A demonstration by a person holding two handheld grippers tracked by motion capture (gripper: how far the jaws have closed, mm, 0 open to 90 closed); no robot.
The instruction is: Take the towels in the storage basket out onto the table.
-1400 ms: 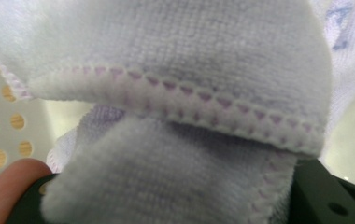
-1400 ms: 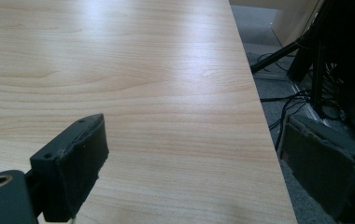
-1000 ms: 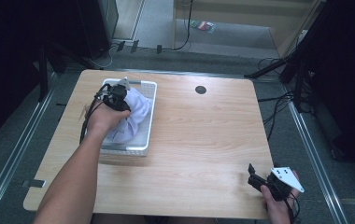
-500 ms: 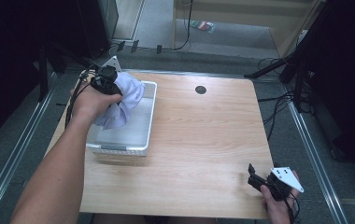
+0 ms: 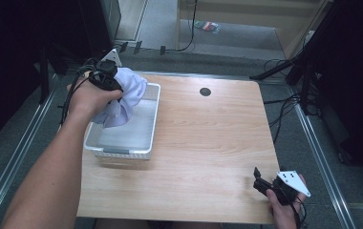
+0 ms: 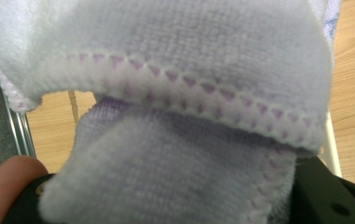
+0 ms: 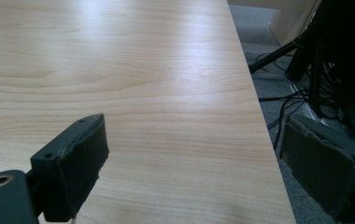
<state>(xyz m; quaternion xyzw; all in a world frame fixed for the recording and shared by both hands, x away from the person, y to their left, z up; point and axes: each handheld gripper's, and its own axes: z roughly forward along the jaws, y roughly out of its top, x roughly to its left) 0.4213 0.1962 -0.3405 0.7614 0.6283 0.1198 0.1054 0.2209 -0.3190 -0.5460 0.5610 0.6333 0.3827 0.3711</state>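
The left gripper (image 5: pixel 109 78) is clamped tight on a pale lilac towel (image 5: pixel 124 95), and the cloth hangs bunched below and beside it, its lower folds dangling into the white basket (image 5: pixel 153 124) that sits directly underneath. In the left gripper view the towel (image 6: pixel 180 93) crowds right up against the camera, a stitched hem with small purple triangles running across it, and the black jaws are mostly buried in the folds. A fingertip (image 6: pixel 5 179) of the holding hand shows beside that gripper's body. The basket stands on the near-left part of a light wooden table (image 5: pixel 208 143), just under the raised hand. Well away from that gripper, at the table's opposite near corner, the right gripper (image 5: pixel 261 183) sits low over the wood with its jaws spread wide and nothing between them. Beyond the left gripper lie grey floor, black cables and dark stands around the table.
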